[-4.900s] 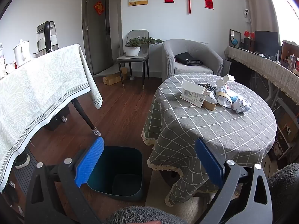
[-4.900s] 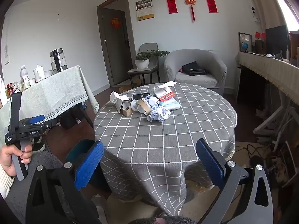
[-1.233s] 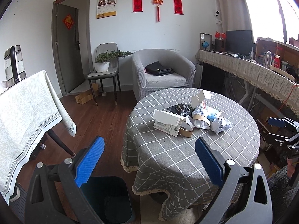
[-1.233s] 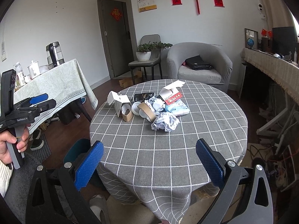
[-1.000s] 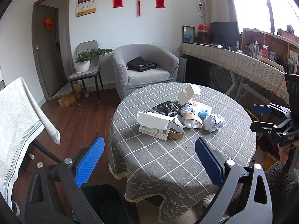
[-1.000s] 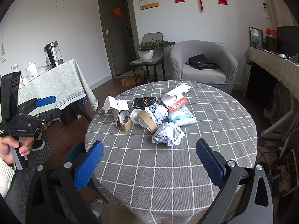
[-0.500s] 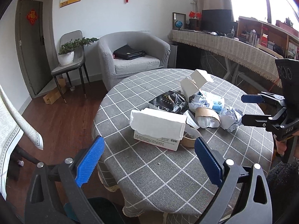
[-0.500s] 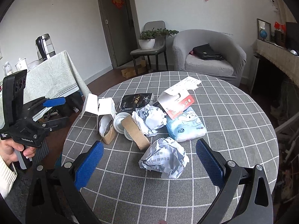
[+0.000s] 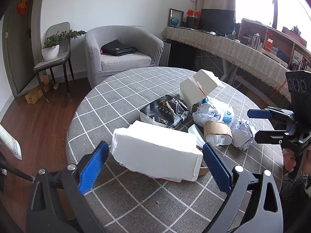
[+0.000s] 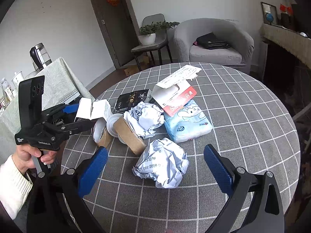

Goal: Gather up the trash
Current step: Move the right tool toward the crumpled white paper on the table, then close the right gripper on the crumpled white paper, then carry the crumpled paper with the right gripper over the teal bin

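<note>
A pile of trash lies on the round table [image 9: 120, 192] with a grey checked cloth. In the left wrist view my open left gripper [image 9: 153, 161] straddles a white cardboard box [image 9: 155, 151], its blue pads just short of the box's ends. In the right wrist view my open right gripper [image 10: 155, 165] sits around a crumpled paper ball [image 10: 162, 165], not touching it. The pile also holds a black foil bag [image 9: 165, 110], a cardboard tape roll [image 10: 129, 134], a second paper ball [image 10: 145, 120], a blue tissue pack [image 10: 186, 123] and an opened red and white box [image 10: 175, 91].
A grey armchair [image 9: 120, 48] with a black bag stands behind the table. A chair with a potted plant [image 9: 52, 44] is at the left wall. A second cloth-covered table [image 10: 58, 81] with a kettle stands to the left. A long sideboard [image 9: 233, 50] runs along the right.
Both grippers have moved forward and down to the trash pile. The left now frames the white box, the right frames the near paper ball. The bin has dropped out of view.
</note>
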`<action>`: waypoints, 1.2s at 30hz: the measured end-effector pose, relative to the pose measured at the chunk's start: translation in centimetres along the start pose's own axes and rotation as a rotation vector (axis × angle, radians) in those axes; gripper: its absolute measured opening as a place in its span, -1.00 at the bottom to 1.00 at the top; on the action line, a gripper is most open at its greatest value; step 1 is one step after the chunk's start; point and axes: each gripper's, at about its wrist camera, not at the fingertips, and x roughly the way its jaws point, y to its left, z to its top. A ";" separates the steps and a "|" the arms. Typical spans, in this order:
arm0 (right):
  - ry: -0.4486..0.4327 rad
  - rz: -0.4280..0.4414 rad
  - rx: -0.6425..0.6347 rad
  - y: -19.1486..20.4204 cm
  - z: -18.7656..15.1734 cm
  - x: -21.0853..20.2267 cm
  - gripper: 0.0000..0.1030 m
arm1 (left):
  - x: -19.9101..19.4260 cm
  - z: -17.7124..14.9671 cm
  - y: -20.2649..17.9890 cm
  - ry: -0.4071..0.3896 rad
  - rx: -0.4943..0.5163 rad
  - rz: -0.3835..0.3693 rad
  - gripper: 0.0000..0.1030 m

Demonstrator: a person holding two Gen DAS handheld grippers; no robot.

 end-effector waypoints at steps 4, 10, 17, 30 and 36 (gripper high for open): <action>0.002 -0.012 -0.012 0.4 0.0 0.4 0.94 | 0.5 0.3 -0.3 -0.010 -0.011 -0.023 0.88; 0.005 -0.060 -0.052 1.1 -0.2 0.6 0.94 | 0.2 0.7 -0.3 -0.027 -0.026 -0.027 0.60; 0.032 -0.111 -0.069 1.2 -0.4 1.1 0.75 | -2.7 0.9 -0.2 -0.080 -0.054 0.003 0.60; 0.060 -0.170 -0.065 1.6 -0.3 1.3 0.18 | -7.0 1.1 0.0 -0.147 -0.115 0.136 0.60; -0.014 -0.169 -0.053 2.6 0.7 0.2 0.17 | -8.6 0.5 1.0 -0.154 -0.142 0.242 0.60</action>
